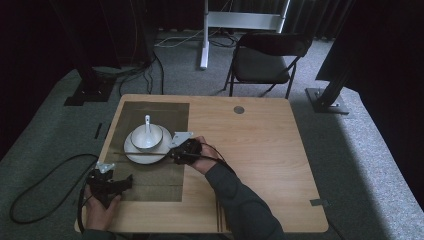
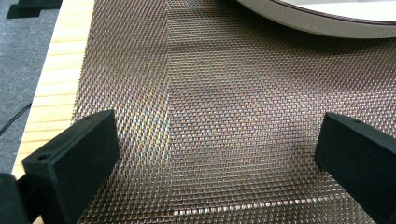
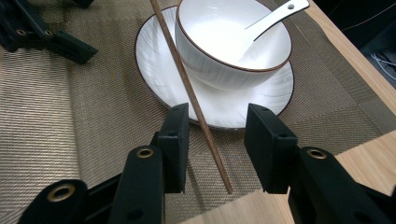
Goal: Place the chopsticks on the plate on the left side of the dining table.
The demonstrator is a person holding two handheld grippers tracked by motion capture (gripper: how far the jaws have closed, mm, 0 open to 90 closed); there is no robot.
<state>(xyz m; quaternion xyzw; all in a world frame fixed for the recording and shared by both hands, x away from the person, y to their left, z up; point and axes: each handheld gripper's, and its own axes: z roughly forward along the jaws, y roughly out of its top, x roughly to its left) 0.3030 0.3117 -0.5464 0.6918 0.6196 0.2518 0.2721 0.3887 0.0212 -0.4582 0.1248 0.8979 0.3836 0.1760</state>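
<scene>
1. Chopstick (image 1: 142, 155), high view: a thin dark stick lying across the near rim of the white plate (image 1: 131, 150), on the woven placemat (image 1: 165, 112) at the left of the table (image 1: 260, 150). The right gripper (image 1: 176, 152) sits at the stick's right end; the left gripper (image 1: 117, 184) rests apart, near the table's near-left corner. A bowl (image 1: 146, 137) with a spoon (image 1: 147, 121) stands on the plate.

2. Left gripper view: the jaws stand wide apart with nothing between them, over bare placemat (image 2: 210, 116); the plate's rim (image 2: 322, 25) shows at the far edge.

3. Right gripper view: the chopstick (image 3: 187, 79) leans from the plate (image 3: 159, 70) down onto the mat, its end passing between the jaws, which stand part open and clear of it, gripping nothing. Judged light, stiff, smooth and prone to roll or slip; best pinched crosswise close to this near end, where it lies clear of the fragile plate and bowl (image 3: 224, 46).
</scene>
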